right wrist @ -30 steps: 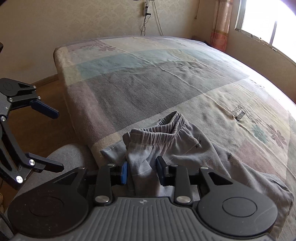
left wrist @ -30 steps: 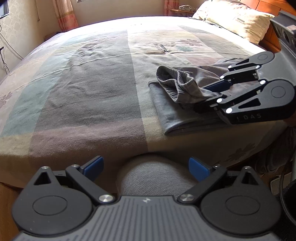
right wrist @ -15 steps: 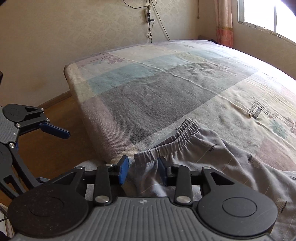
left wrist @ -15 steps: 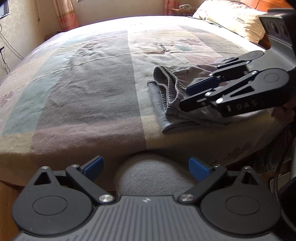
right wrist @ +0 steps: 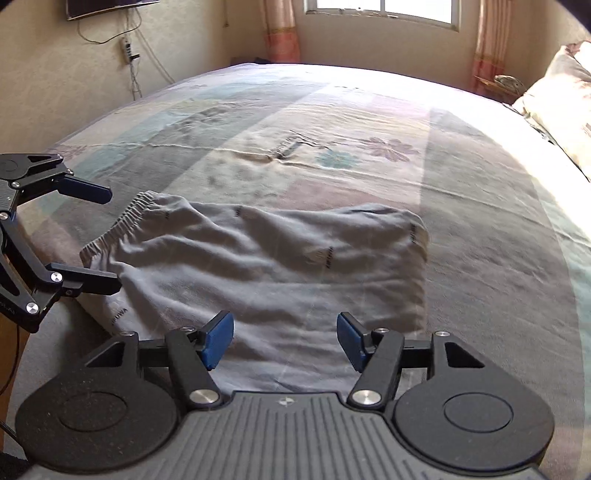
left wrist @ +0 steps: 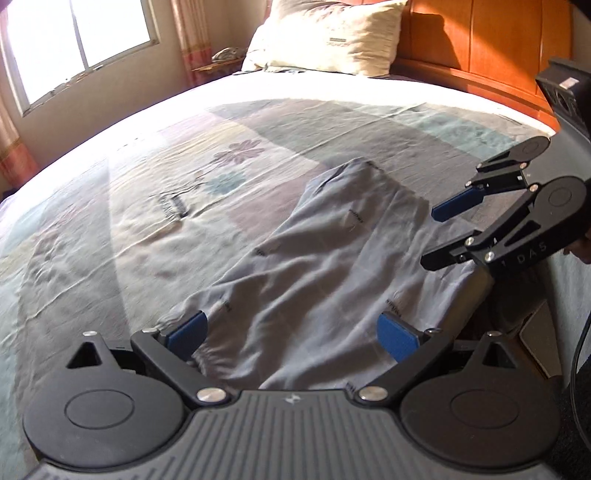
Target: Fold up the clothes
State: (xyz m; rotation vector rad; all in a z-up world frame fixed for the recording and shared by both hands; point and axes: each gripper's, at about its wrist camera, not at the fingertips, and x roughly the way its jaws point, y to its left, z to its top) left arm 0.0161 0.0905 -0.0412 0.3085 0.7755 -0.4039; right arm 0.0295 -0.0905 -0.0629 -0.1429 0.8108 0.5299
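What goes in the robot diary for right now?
left gripper: open | right gripper: open | grey elastic-waist cotton shorts: flat on patchwork bedspread

The bed (right wrist: 332, 122) surface beyond the grey trousers (right wrist: 266, 266) is flat and unobstructed toward the window (right wrist: 380, 9). The pillow (left wrist: 328, 37) and headboard (left wrist: 480, 40) bound the head end

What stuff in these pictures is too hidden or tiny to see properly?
- Grey trousers: near edge is hidden behind the right tool in the right wrist view.
- Small print on the trousers: too tiny to read in either view.
- Thing on the bedside shelf: too small to identify in the left wrist view.
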